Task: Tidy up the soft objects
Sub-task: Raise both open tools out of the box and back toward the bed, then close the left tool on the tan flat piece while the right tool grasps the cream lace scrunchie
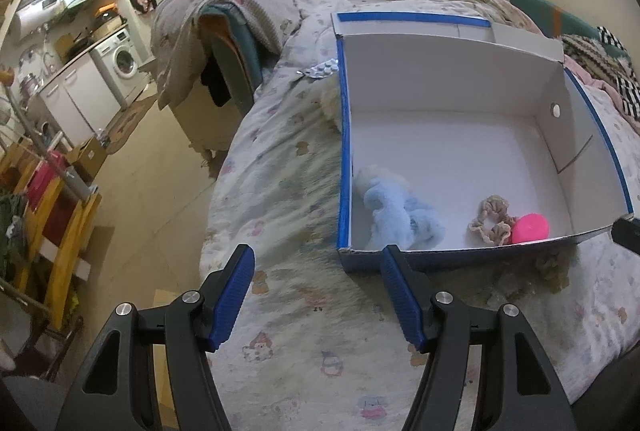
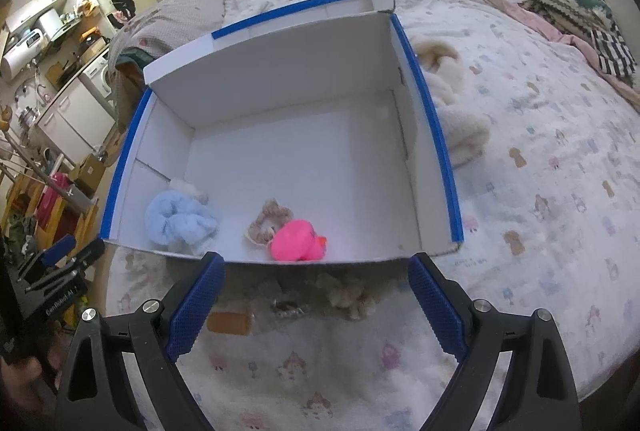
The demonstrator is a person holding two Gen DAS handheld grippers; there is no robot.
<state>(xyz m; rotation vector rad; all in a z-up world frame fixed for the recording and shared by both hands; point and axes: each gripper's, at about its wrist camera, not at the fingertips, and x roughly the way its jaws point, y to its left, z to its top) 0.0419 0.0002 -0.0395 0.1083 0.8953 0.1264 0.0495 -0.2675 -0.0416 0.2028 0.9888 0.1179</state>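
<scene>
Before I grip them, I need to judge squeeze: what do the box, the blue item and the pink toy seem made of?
Box: apparently cardboard, matte white inside, with flat folded walls and blue edging.
Blue item: fluffy plush or fleece fabric, with a fuzzy, bunched surface.
Pink toy: likely smooth rubber or soft plastic, rounded with a slight sheen; it is duck-like, though its softness can't be confirmed.

Both wrist cameras look steeply down along their own fingers at a bed (image 1: 288, 311) — the left one from near its left edge, taking in floor and a kitchen corner (image 1: 80, 71) beyond. The right one faces the white box (image 2: 280, 79) squarely from close by. Both views share that box, seen over its near wall — and the bedding around it.
</scene>
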